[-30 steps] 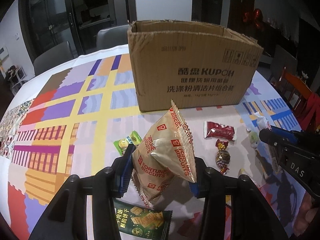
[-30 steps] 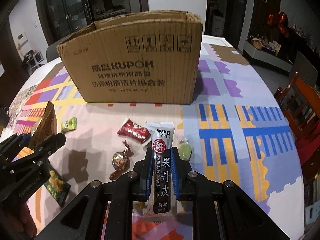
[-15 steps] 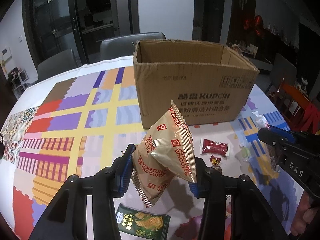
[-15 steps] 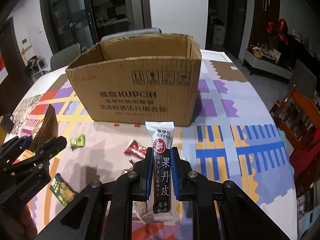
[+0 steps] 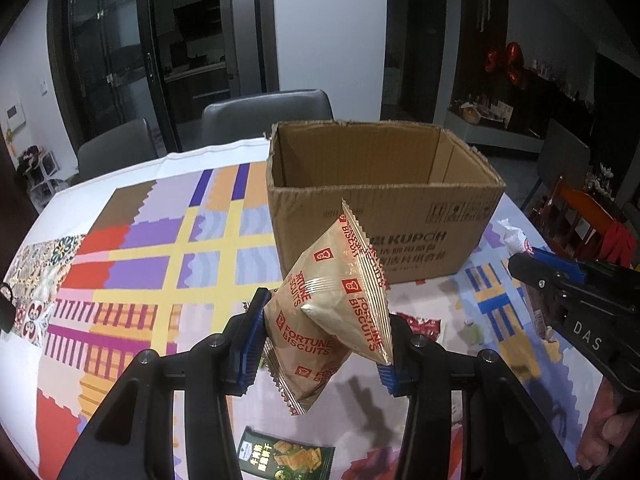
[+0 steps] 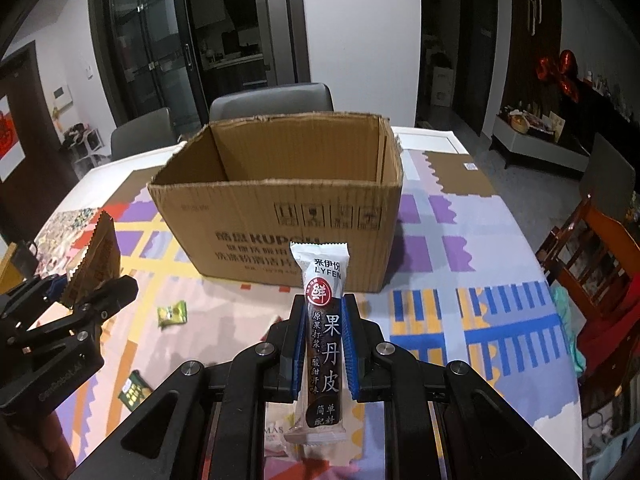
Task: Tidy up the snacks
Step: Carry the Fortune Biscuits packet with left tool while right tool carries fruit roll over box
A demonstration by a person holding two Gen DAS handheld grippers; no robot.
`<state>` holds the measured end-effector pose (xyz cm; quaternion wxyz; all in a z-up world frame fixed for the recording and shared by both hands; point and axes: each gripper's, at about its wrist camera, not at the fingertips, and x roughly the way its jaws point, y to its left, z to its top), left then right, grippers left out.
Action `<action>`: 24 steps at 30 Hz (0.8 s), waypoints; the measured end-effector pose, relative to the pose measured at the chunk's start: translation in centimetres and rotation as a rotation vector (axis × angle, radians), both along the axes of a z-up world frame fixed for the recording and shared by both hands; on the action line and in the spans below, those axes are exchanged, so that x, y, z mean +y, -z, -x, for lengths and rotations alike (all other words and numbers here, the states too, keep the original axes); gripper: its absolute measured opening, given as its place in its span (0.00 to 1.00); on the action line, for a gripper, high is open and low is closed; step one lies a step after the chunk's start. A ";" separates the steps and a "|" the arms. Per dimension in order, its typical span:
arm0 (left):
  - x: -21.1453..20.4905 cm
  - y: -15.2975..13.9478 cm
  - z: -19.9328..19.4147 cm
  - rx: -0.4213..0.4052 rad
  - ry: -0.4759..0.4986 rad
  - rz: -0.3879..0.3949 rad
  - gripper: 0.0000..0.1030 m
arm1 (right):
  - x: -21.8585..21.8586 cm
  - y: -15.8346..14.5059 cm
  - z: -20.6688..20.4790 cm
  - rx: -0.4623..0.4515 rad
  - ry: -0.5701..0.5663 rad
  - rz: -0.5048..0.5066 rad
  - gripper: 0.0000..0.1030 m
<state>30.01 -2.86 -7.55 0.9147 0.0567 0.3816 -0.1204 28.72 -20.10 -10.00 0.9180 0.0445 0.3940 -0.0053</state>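
An open cardboard box [image 5: 384, 216] stands on the patterned tablecloth; it also shows in the right wrist view [image 6: 280, 216], and what shows of its inside is bare. My left gripper [image 5: 320, 344] is shut on a tan Fortune Biscuits bag [image 5: 332, 312], held above the table in front of the box. My right gripper [image 6: 323, 344] is shut on a dark fruit-leather bar [image 6: 325, 344], upright, also in front of the box. Each gripper shows in the other's view: the right gripper [image 5: 568, 304] and the left gripper [image 6: 72, 320].
Loose snacks lie on the tablecloth: a green cracker pack [image 5: 286, 458], a red candy [image 5: 424, 326], a small green candy [image 6: 173, 313]. Grey chairs [image 5: 264, 116] stand behind the table. A wooden chair [image 6: 592, 256] is at the right edge.
Both grippers have risen with their snacks. The box's open top and inner walls now show, and the loose candies sit lower in view.
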 end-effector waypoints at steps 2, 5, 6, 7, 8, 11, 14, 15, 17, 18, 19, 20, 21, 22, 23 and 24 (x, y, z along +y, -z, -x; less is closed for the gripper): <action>-0.1 -0.4 -0.4 -0.006 0.002 0.001 0.45 | -0.1 -0.5 -0.2 -0.013 0.000 0.003 0.17; -0.3 -1.0 -0.8 -0.017 0.004 0.003 0.45 | -0.3 -1.3 -0.6 -0.031 0.000 0.006 0.17; -0.4 -1.2 -1.0 -0.021 0.005 0.004 0.45 | -0.4 -1.5 -0.7 -0.036 0.000 0.007 0.17; -0.5 -1.4 -1.2 -0.025 0.007 0.005 0.45 | -0.5 -1.8 -0.9 -0.042 0.000 0.008 0.17; -0.5 -1.6 -1.3 -0.029 0.009 0.008 0.45 | -0.6 -2.0 -1.1 -0.047 0.000 0.010 0.17; -0.7 -2.4 -1.7 -0.045 0.014 0.014 0.45 | -0.6 -2.7 -1.5 -0.064 -0.005 0.015 0.17; -0.7 -3.0 -2.2 -0.059 0.015 0.016 0.45 | -0.7 -3.3 -1.9 -0.080 -0.007 0.017 0.17; -0.7 -3.2 -2.4 -0.063 0.015 0.015 0.45 | -0.8 -3.6 -2.1 -0.085 -0.007 0.018 0.17; -0.8 -3.6 -2.8 -0.073 0.016 0.019 0.45 | -0.8 -3.9 -2.3 -0.092 -0.008 0.017 0.17; -0.9 -3.8 -2.8 -0.077 0.017 0.019 0.45 | -0.8 -4.1 -2.5 -0.095 -0.008 0.016 0.17; -1.0 -4.1 -3.0 -0.083 0.018 0.020 0.45 | -0.8 -4.3 -2.6 -0.101 -0.008 0.015 0.17; -1.1 -4.3 -3.1 -0.088 0.019 0.020 0.45 | -0.8 -4.4 -2.8 -0.104 -0.007 0.015 0.17; -1.1 -4.5 -3.3 -0.091 0.020 0.021 0.45 | -0.9 -4.6 -2.9 -0.108 -0.007 0.013 0.17; -1.2 -4.7 -3.5 -0.094 0.022 0.023 0.45 | -0.9 -4.9 -3.1 -0.113 -0.007 0.012 0.17; -1.3 -4.8 -3.7 -0.096 0.022 0.024 0.45 | -0.9 -5.1 -3.3 -0.117 -0.007 0.012 0.17; -1.4 -5.0 -3.8 -0.100 0.023 0.023 0.45 | -1.0 -5.4 -3.5 -0.124 -0.007 0.010 0.17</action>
